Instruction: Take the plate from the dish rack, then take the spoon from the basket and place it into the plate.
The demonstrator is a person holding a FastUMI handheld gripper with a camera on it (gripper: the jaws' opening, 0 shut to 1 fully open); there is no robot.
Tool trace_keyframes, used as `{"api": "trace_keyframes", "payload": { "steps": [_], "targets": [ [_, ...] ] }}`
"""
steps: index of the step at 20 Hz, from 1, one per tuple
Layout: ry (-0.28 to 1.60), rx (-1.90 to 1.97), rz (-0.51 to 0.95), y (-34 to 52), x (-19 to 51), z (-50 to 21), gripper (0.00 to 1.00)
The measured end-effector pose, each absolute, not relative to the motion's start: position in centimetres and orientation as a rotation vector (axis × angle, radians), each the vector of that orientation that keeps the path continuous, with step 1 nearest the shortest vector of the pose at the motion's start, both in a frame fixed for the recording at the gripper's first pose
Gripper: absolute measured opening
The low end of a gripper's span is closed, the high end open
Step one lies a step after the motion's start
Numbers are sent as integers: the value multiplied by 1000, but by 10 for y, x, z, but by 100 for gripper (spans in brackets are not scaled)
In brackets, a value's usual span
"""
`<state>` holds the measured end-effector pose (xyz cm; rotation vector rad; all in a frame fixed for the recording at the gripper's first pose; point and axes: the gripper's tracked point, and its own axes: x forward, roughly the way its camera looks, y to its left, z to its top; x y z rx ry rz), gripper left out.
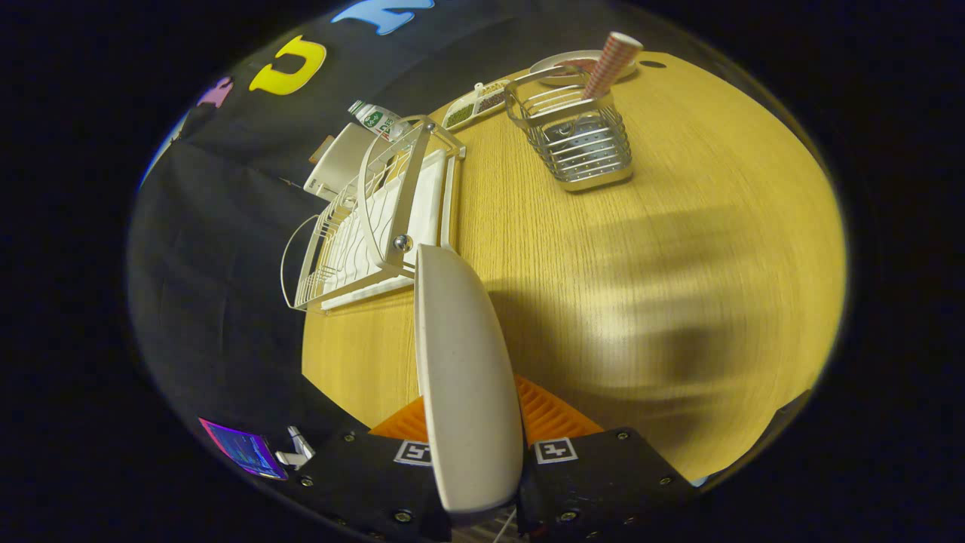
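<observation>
Gripper (473, 434) clamped on plate (466, 377), both fingers pressing its sides; plate held on edge, upright betw. the fingers, above the wood table (678, 249). Dish rack (377, 219) just beyond plate tip. Wire basket (577, 139) farther ahead w/ checked spoon handle (612, 62) sticking out. Bottle (379, 119) label behind rack too small to read.
</observation>
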<state>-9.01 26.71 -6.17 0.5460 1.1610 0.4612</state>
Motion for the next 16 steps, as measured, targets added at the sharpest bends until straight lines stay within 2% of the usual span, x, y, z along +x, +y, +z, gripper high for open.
{"api": "trace_keyframes", "payload": {
  "steps": [2,5,7,9,16],
  "targets": [
    [1151,567,470,262,-88,-70,32],
    [1125,528,473,250,-87,-77,48],
    [1128,497,447,239,-86,-82,48],
    [1120,451,429,228,-85,-83,56],
    [1005,235,250,163,-73,-77,57]
  ]
}}
